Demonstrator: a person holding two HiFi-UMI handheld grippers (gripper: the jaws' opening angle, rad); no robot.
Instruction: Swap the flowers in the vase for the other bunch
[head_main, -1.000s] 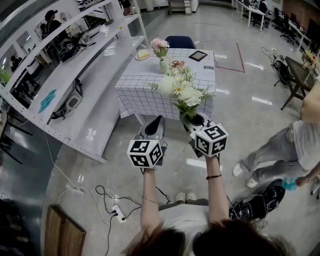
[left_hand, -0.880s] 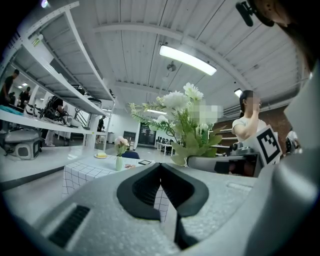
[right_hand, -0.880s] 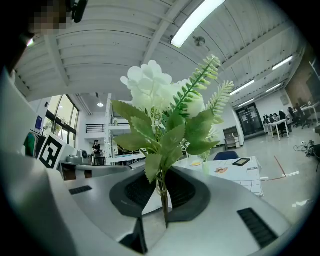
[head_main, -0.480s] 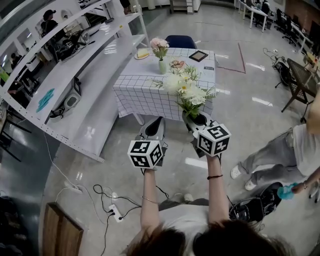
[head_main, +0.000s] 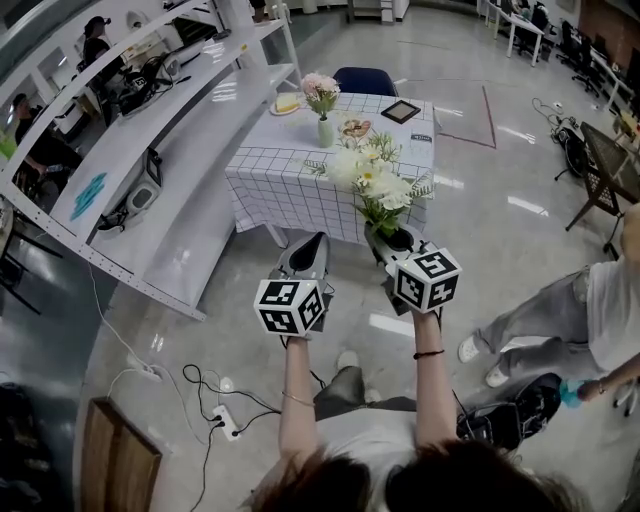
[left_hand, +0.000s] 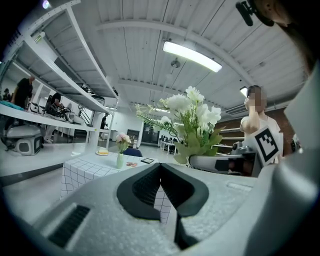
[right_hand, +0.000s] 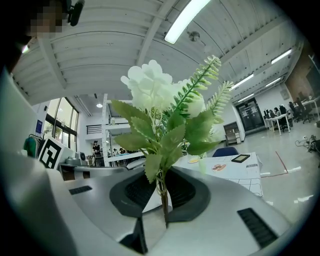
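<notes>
My right gripper (head_main: 391, 238) (right_hand: 162, 192) is shut on the stems of a white flower bunch (head_main: 372, 183) (right_hand: 167, 112), which stands upright above its jaws. My left gripper (head_main: 313, 244) (left_hand: 160, 172) is shut with nothing in it, level beside the right one. Ahead, a pale green vase (head_main: 326, 131) (left_hand: 120, 160) with pink flowers (head_main: 320, 90) (left_hand: 122, 141) stands on the table with the checked cloth (head_main: 290, 175) (left_hand: 82, 172). Both grippers are well short of the table, over the floor.
On the table lie a plate with a yellow cake (head_main: 287, 105), a small patterned dish (head_main: 354, 127) and a dark frame (head_main: 400, 111). A blue chair (head_main: 361, 82) stands behind it. Long white shelves (head_main: 150, 170) run along the left. A person's legs (head_main: 545, 320) are at the right.
Both grippers and the white bunch have come a little closer to the table. The person at the right has shifted their legs.
</notes>
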